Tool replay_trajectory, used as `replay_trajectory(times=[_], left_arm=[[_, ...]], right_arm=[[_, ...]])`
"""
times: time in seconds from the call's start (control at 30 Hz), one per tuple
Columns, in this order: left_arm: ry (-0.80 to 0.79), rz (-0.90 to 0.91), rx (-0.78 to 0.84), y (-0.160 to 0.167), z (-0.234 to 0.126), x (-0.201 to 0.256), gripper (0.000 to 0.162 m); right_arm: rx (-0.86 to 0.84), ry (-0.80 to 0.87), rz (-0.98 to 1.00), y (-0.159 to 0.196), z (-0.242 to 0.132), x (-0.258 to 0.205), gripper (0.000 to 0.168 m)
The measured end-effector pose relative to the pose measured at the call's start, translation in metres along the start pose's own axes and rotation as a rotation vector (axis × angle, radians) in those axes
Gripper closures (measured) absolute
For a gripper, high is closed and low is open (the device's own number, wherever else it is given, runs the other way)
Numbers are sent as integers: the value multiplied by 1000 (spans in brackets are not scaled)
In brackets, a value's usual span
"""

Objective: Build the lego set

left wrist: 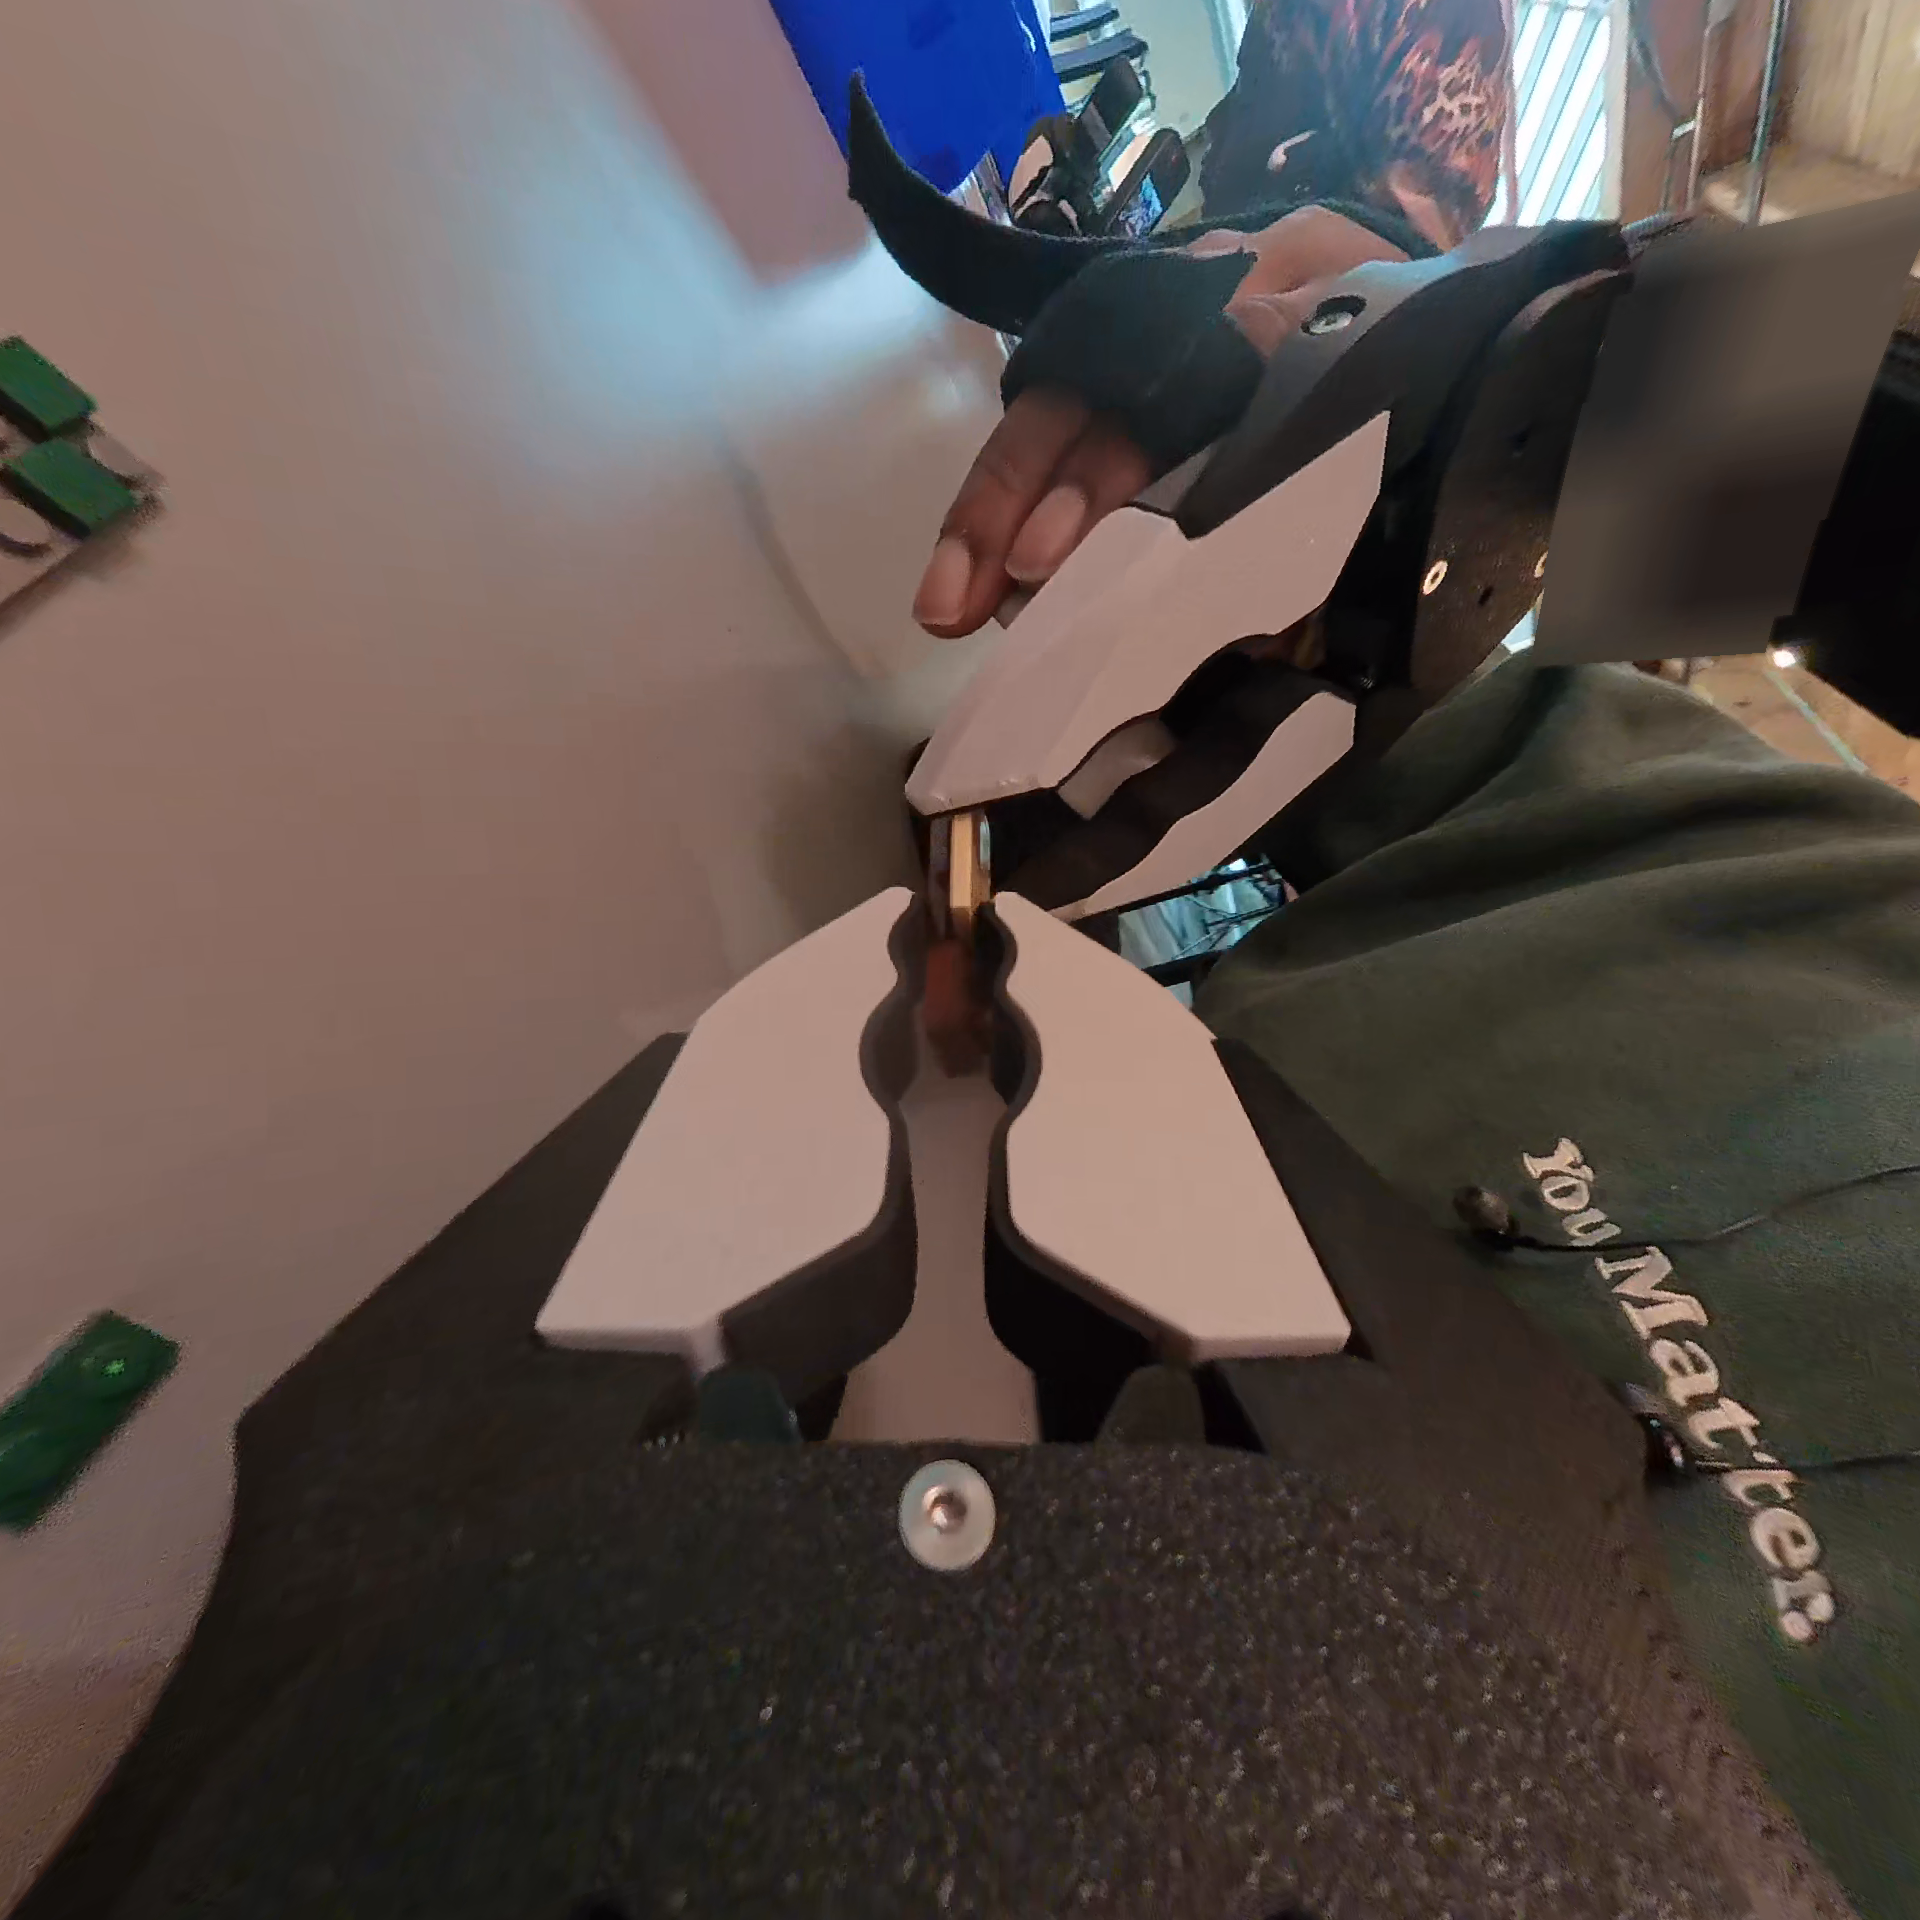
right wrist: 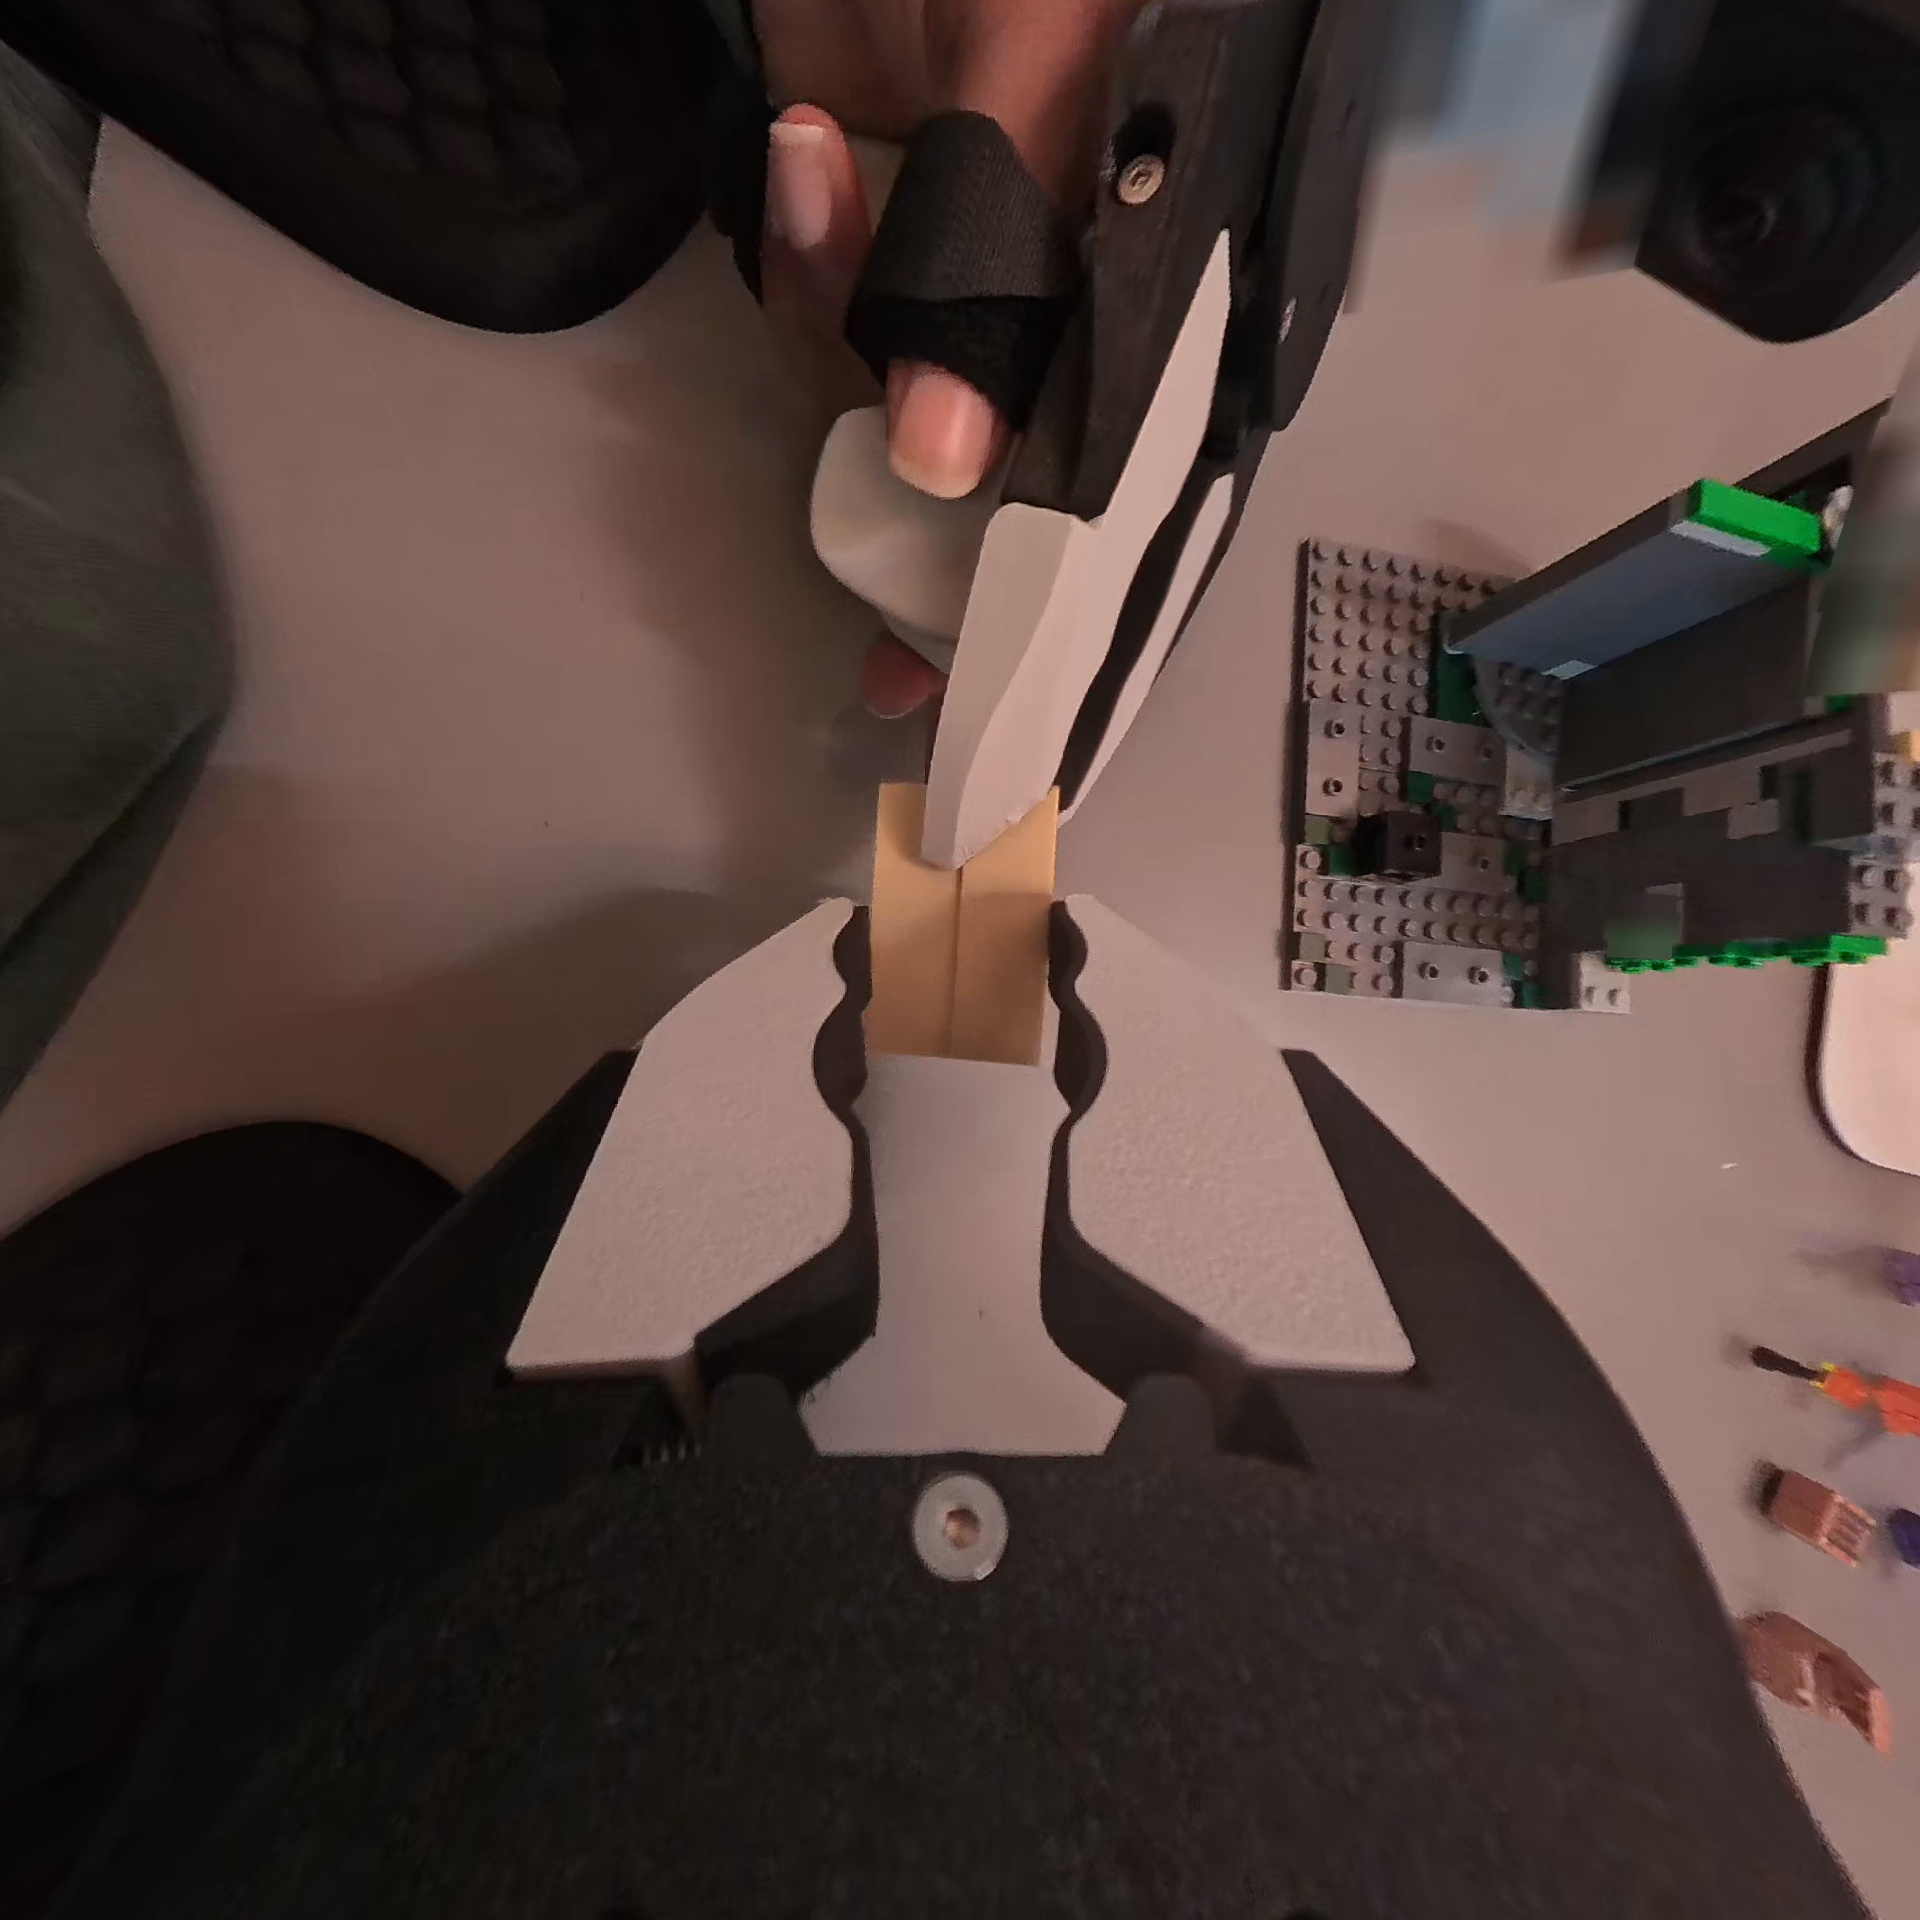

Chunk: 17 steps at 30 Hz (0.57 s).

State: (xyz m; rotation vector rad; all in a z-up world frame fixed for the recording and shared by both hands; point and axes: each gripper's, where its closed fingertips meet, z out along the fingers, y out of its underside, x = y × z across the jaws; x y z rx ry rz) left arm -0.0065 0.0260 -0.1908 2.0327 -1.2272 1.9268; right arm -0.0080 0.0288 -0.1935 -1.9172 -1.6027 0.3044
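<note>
A tan lego piece (right wrist: 956, 940), two flat halves with a seam down the middle, is held in the air between both grippers. My right gripper (right wrist: 956, 914) is shut on its two side edges. My left gripper (right wrist: 971, 847) comes in from above and pinches its far edge. In the left wrist view the tan piece (left wrist: 964, 873) shows edge-on between my left gripper (left wrist: 954, 909) and the right gripper (left wrist: 961, 823). A small brown part (left wrist: 943, 1003) sits behind it between my left fingers. The partly built model on a grey baseplate (right wrist: 1361, 623) stands to the right.
Loose brown (right wrist: 1813, 1525), orange (right wrist: 1886, 1397) and purple (right wrist: 1901, 1273) pieces lie at the right. A white tray edge (right wrist: 1870, 1070) shows by the model. Green pieces (left wrist: 68, 488) lie at the left of the white table. A person's green sweatshirt (left wrist: 1558, 987) is close on the right. The grippers are tip to tip, or close to it.
</note>
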Motion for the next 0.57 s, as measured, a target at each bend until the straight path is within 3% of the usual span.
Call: replay_trajectory(times=[0.03, 0.2, 0.4, 0.57], left_arm=[[-13, 25, 0, 0, 0, 0, 153], [-72, 178, -10, 1, -3, 4, 154], [-297, 653, -72, 6, -8, 18, 154], [-515, 1015, -134, 9, -9, 29, 154]], right_arm=[[6, 10, -3, -2, -1, 0, 137], [59, 17, 41, -7, -6, 0, 133], [201, -106, 221, -14, -19, -10, 136], [219, -77, 158, -20, -14, -22, 145]])
